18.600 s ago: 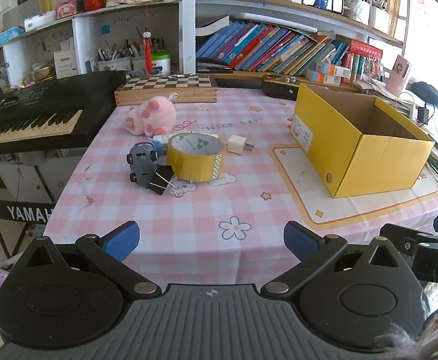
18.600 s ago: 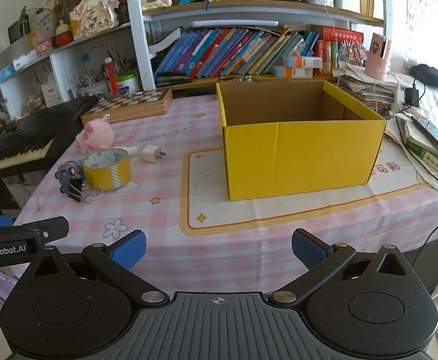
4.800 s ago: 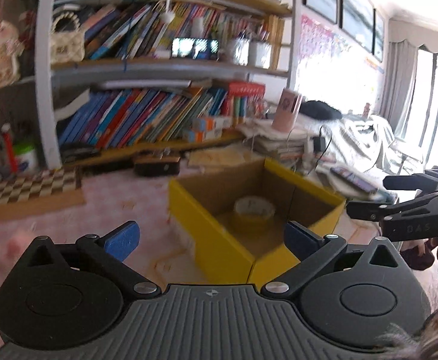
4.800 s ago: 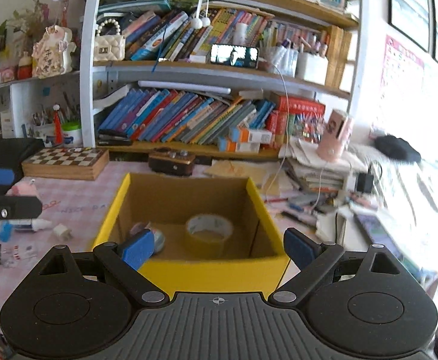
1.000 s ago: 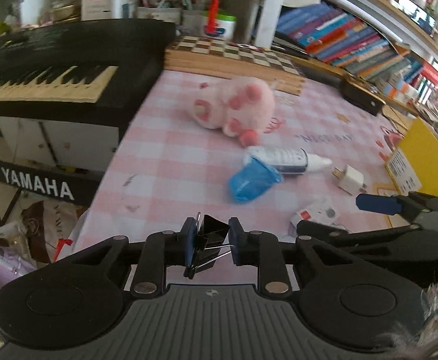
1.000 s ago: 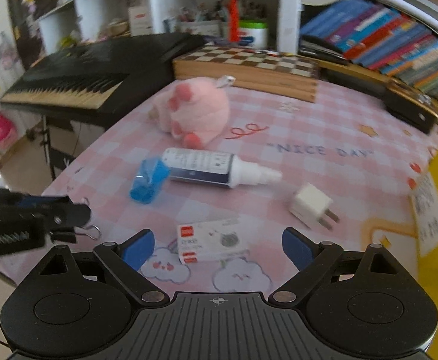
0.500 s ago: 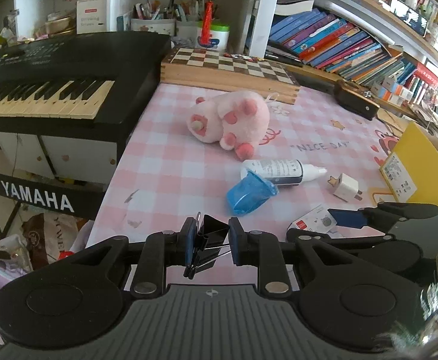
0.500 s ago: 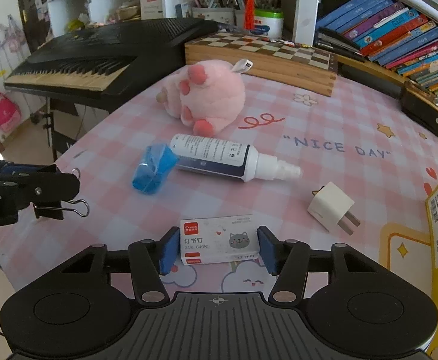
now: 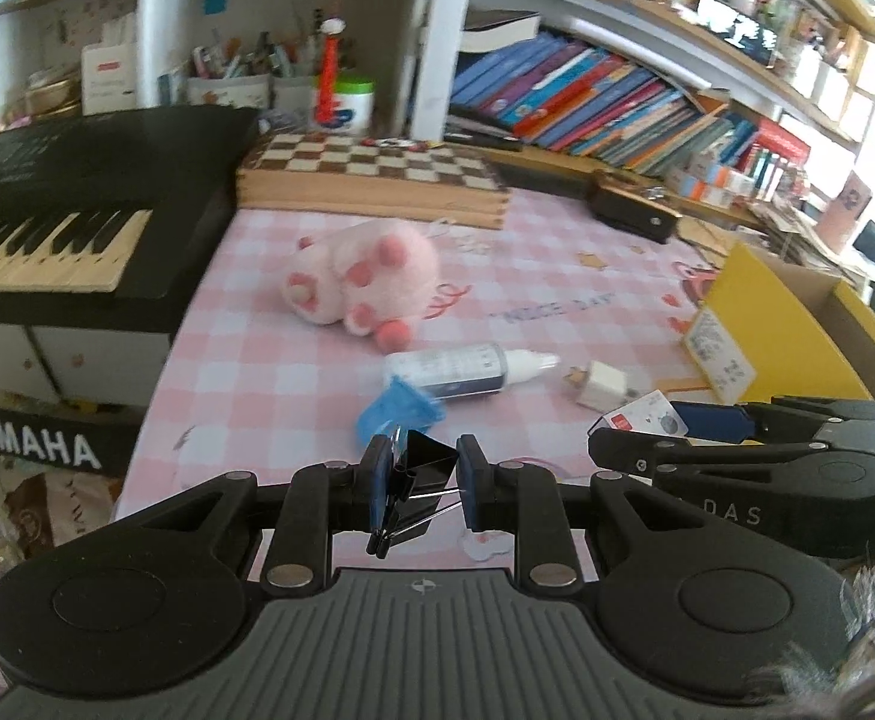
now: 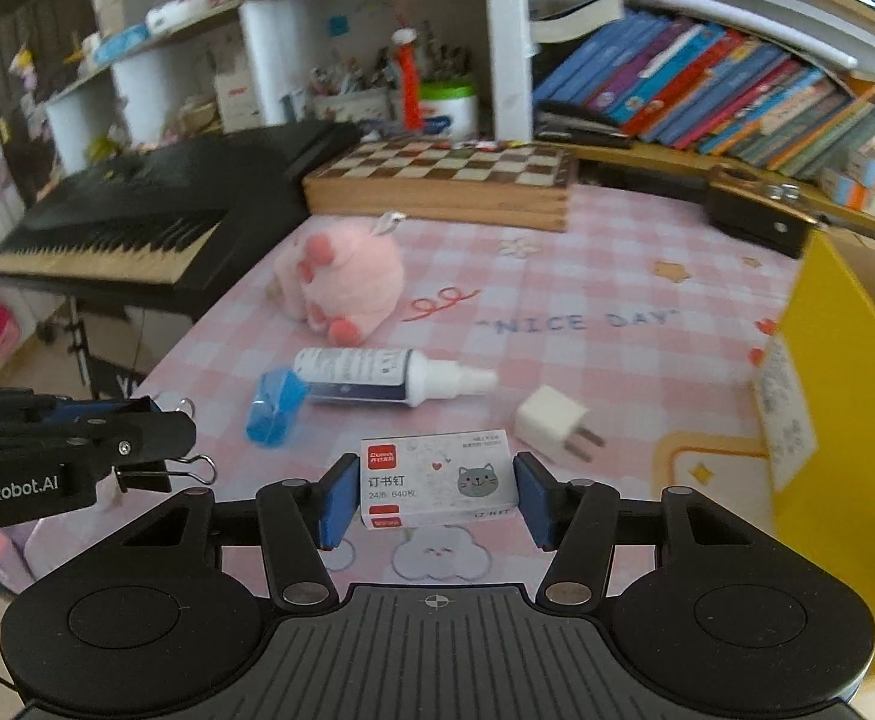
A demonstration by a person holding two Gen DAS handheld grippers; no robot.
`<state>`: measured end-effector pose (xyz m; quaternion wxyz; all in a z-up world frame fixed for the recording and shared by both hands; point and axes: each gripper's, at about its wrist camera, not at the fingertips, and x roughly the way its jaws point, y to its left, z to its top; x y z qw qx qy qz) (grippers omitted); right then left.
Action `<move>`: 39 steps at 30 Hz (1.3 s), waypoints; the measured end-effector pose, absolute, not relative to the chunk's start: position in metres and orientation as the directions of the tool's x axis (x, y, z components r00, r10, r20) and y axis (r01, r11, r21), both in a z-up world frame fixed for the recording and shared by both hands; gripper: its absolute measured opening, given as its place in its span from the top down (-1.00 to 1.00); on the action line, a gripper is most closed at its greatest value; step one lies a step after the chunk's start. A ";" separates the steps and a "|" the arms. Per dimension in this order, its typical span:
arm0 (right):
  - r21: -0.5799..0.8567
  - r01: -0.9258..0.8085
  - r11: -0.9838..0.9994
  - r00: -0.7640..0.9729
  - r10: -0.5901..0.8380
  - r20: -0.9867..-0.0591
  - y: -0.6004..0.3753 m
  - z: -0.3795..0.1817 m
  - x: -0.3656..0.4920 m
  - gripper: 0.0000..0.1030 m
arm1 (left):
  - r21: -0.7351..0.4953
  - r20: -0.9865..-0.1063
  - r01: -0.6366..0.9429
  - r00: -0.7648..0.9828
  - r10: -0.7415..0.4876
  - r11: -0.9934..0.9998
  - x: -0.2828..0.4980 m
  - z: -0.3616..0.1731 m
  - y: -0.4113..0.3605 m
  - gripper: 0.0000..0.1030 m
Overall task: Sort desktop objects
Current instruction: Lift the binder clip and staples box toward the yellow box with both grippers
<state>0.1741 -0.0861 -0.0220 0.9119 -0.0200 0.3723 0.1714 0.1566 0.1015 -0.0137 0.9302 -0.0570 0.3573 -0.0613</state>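
Gripping now: right gripper (image 10: 436, 498) clenched on the staple box (image 10: 440, 478), a blue pad flat against each short end, box lifted clear of the table (image 10: 587, 300).
Staple box: white, cat picture and red label on top, level between the pads; in the left wrist view it sits at the tip of the right gripper (image 9: 671, 426), just beside the yellow box (image 9: 797, 330).
Left gripper: (image 9: 418, 483) clamped on a black binder clip (image 9: 422, 474), wire handles pointing back toward the camera; from the right wrist view the clip (image 10: 161, 468) hangs at that gripper's tip (image 10: 137, 426), off the table edge.
Yellow box: open cardboard, standing at the table's right side (image 10: 845, 396).
Charger plug: white (image 10: 554, 423), lying between the staple box and the yellow box.
Spray bottle: (image 10: 371, 375) on its side, farther from the yellow box than the plug, nozzle pointing toward it.
Blue cap: (image 10: 272, 408) touching the bottle's base end.
Pink plush: (image 10: 341, 279) beyond the bottle, feet up.
Chessboard: (image 10: 443, 177) at the table's far edge, well apart from the yellow box.
Keyboard: black (image 10: 131, 222), off the table on the side away from the yellow box.
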 end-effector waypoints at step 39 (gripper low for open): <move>0.127 -0.115 0.985 0.742 0.170 -0.648 -0.164 -0.006 0.041 -0.07 | -0.160 -0.594 0.356 0.710 -0.378 0.921 0.065 0.011 0.027 0.59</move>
